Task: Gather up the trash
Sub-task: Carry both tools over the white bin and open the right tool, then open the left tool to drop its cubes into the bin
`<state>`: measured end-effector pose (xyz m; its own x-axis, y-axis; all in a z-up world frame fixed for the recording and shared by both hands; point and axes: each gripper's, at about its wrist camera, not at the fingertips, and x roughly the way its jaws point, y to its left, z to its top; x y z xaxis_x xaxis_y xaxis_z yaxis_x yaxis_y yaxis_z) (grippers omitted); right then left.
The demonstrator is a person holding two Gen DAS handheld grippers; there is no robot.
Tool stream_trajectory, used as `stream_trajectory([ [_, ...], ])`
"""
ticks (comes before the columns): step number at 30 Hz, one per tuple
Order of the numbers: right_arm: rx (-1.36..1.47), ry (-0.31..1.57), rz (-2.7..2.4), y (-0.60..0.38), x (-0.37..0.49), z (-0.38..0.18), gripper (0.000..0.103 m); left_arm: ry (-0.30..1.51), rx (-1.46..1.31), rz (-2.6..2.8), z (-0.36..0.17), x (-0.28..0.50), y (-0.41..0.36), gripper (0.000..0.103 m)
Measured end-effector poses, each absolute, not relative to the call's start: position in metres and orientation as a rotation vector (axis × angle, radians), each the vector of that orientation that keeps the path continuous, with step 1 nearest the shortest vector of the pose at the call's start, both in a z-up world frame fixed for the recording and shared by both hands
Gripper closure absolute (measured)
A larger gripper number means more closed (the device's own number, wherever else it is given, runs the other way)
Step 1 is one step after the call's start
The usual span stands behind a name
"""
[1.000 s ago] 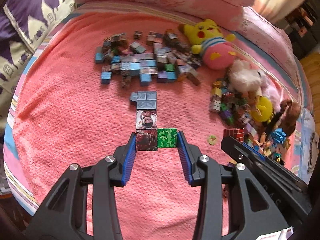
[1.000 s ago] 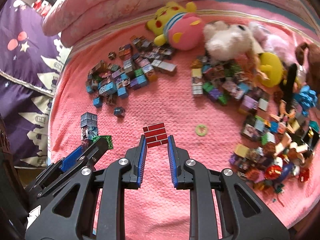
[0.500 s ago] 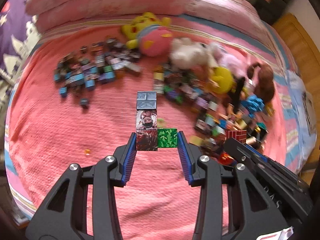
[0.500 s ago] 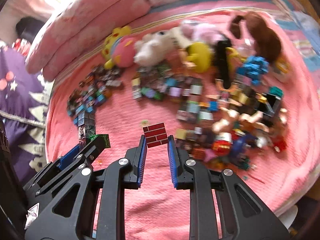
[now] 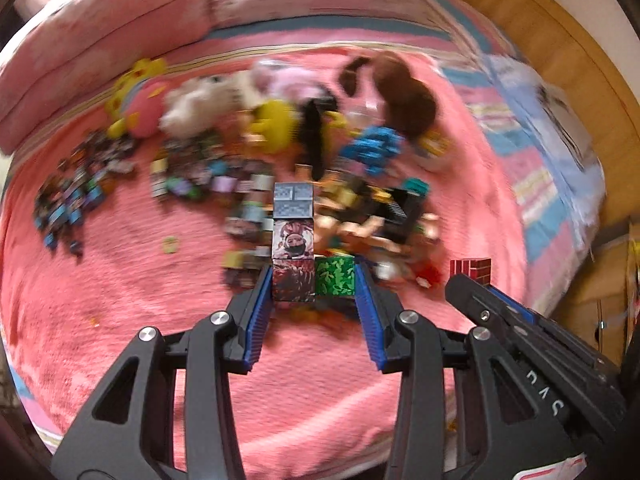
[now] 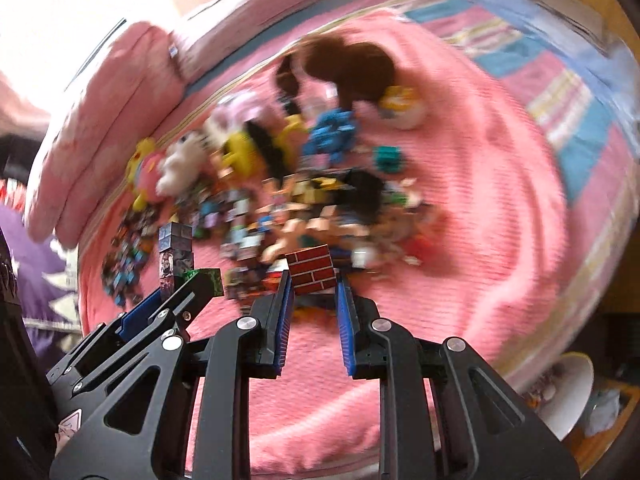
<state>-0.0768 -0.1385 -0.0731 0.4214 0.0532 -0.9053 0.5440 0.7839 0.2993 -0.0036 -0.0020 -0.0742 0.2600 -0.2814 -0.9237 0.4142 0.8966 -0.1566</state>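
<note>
Pink blanket is covering a bed, heavily motion-blurred, littered with small cubes and plush toys. Left gripper is clamping a joined cluster of printed cubes by its bottom pair, dark red and green. Right gripper is pinching a brick-pattern cube. Both are hanging above the blanket. Lettering on the right gripper's body is too blurred to read.
</note>
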Motion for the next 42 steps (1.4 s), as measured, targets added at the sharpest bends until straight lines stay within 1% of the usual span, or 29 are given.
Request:
stream_trajectory([
  [7,0.72,1.061,-0.48,-0.199,-0.146,-0.07,0.084,1.213,0.236,-0.621,-0.073,-0.055,-0.079,0.064],
  [13,0.81,1.031,-0.637,-0.245,-0.222,-0.079,0.084,1.216,0.339,-0.756,-0.081,-0.108,-0.139,0.064],
  [22,0.962,1.011,-0.868,-0.285,-0.346,-0.108,0.084,1.249,0.534,-0.972,-0.113,-0.215,-0.214,0.064],
  [28,1.057,1.013,-1.006,-0.292,-0.419,-0.126,0.084,1.277,0.649,-1.082,-0.134,-0.279,-0.24,0.064],
  [31,1.099,1.016,-1.057,-0.29,-0.447,-0.136,0.084,1.29,0.686,-1.119,-0.142,-0.299,-0.246,0.064],
  [37,1.164,1.033,-1.102,-0.285,-0.477,-0.151,0.084,1.345,0.749,-1.152,-0.165,-0.329,-0.249,0.064],
  [42,1.19,1.06,-1.138,-0.285,-0.49,-0.162,0.082,1.406,0.772,-1.167,-0.181,-0.342,-0.25,0.064],
])
